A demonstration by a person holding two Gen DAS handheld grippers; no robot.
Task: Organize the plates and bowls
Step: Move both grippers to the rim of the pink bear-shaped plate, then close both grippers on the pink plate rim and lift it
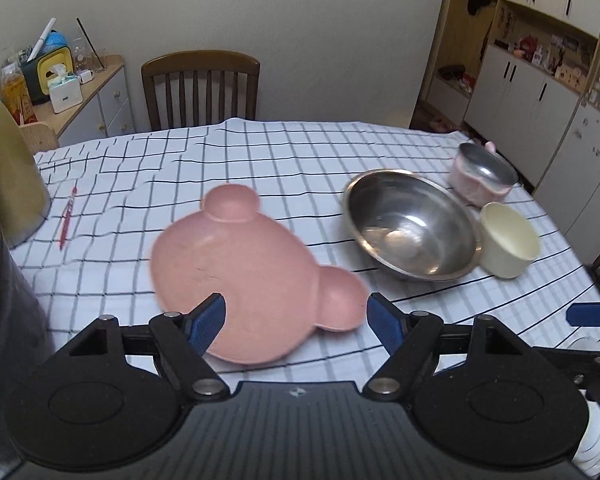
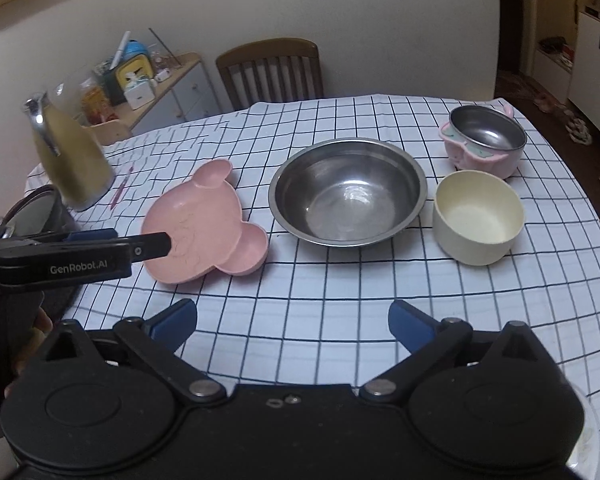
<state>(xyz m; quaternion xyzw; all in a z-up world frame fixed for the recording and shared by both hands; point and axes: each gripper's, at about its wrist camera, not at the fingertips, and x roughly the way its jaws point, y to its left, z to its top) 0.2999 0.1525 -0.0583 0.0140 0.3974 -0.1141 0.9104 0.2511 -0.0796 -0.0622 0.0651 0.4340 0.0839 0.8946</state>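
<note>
Though blurred, seemingly matte bear-shaped plate [image 1: 236, 276]

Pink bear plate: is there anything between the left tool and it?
Nothing visible does. The left tool is open, right at the near edge of the pink bear plate, with only checked tablecloth around. The steel bowl stands off to the right.

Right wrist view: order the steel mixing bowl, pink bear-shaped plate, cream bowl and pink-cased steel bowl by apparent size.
1. Round steel mixing bowl
2. Pink bear-shaped plate, nearly as large
3. Cream bowl and pink-cased steel bowl: alike; the latter sits farther back, so unranked.
</note>
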